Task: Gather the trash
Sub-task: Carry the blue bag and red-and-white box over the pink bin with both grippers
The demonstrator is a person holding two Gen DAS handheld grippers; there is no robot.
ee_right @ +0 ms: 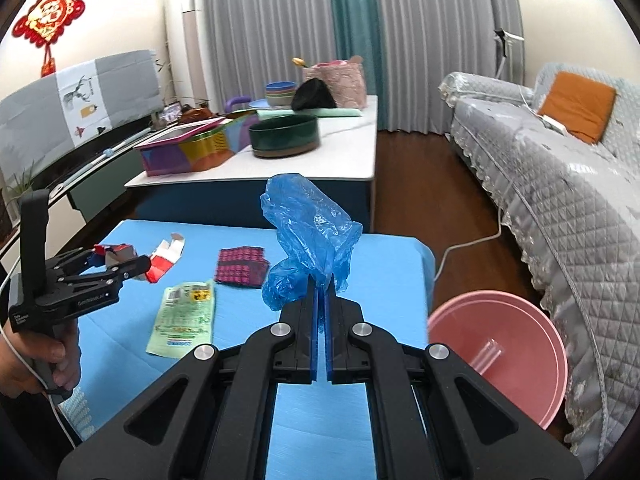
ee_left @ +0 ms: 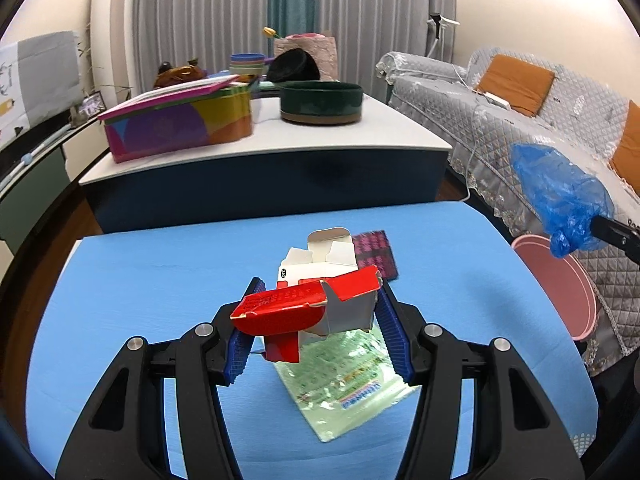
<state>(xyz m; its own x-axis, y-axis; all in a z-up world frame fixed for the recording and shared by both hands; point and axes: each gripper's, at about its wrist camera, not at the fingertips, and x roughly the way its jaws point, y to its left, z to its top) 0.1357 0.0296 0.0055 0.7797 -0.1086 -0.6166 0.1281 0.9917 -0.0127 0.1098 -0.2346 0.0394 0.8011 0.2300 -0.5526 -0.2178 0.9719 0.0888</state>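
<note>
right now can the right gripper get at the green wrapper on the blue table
Probably not yet: the right gripper is shut on the blue plastic bag, so its jaws are occupied. The green wrapper itself lies flat and uncovered.

Grey curtains (ee_right: 440, 40) back a quilt-covered sofa (ee_right: 560, 184) (orange cushions).

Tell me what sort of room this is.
Most likely a home living room: a covered sofa with orange cushions along one side, long curtains across the back wall, and a low table loaded with household boxes and bowls.
</note>
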